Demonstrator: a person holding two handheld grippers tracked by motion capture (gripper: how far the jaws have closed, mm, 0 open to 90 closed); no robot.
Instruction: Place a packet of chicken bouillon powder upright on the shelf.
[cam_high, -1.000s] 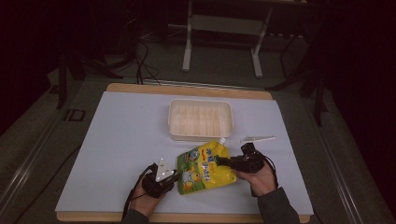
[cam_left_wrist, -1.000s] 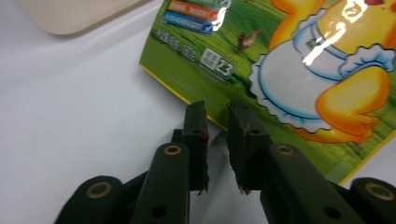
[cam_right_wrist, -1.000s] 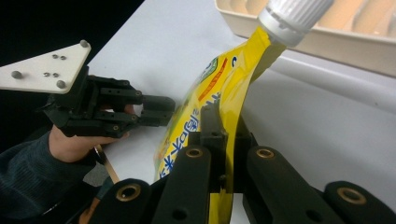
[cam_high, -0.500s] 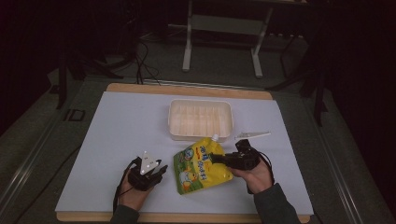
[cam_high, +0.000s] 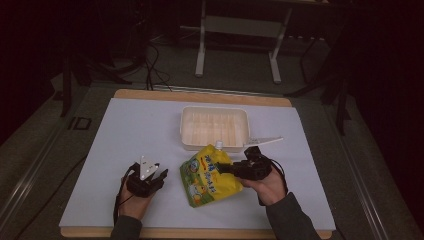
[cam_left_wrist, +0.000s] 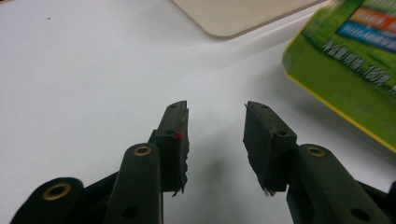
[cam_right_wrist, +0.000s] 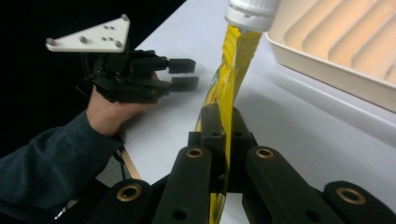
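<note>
The right gripper (cam_high: 223, 169) has its jaws pinched tight on the upper edge of a yellow-green spouted pouch (cam_high: 210, 176). In the right gripper view the two black jaws meet on the thin yellow film (cam_right_wrist: 223, 140) just below the white screw cap (cam_right_wrist: 251, 13), and the pouch stands edge-on between them. The hand behind it comes in from the near edge of the table, toward the right corner.

The left gripper (cam_high: 159, 176) sits well to the left of the pouch, apart from it, with a grey three-cornered plate (cam_high: 146, 168) on top. Its jaws have just been opening and stand clearly spread, with nothing but bare white tabletop between them in the left gripper view (cam_left_wrist: 215, 135). The pouch's green side (cam_left_wrist: 348, 70) shows off to the right of those jaws, not touching them. In the right gripper view the same gripper (cam_right_wrist: 184, 73) shows in the person's hand, a dark sleeve (cam_right_wrist: 42, 158) behind it.

The pouch lies near the middle of the near half of the table (cam_high: 125, 135), its cap end pointing toward the far edge and almost reaching a shallow cream ribbed tray (cam_high: 187, 134) just beyond it. A white plastic spoon (cam_high: 267, 140) lies just right of the tray's near right corner.
</note>
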